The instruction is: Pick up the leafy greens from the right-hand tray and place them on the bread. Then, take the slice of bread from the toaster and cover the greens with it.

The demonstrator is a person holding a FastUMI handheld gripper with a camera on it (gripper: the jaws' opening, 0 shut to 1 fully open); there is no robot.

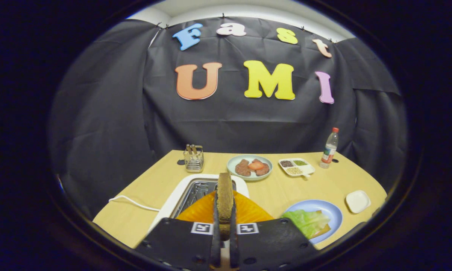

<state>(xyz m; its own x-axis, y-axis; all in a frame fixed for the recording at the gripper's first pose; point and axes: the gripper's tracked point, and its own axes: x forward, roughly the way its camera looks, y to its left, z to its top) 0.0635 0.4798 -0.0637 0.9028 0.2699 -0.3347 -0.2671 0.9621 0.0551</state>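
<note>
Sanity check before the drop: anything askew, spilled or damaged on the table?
Nothing stands out. Tool is shut on the bread slice, held edge-up over the toaster. Greens lie on the bread on the blue plate. Bottle upright, no spills.

Free room and obstacles: the gripper (225, 226), its fingers clamped on an upright slice of bread (225, 199), stands over the white toaster (181, 195), whose open slot lies just beyond the fingers at 12 o'clock. At 2 o'clock bare table (271, 192) leads to the blue plate (333, 214) with leafy greens (307, 221) — nothing tall between. Farther off stand obstacles: utensil holder (193, 158) at 11, meat plate (249, 166) at 12, seasoning tray (296, 166) and bottle (329, 148) at 1 — and a toaster cord (132, 202) at 9.
</note>
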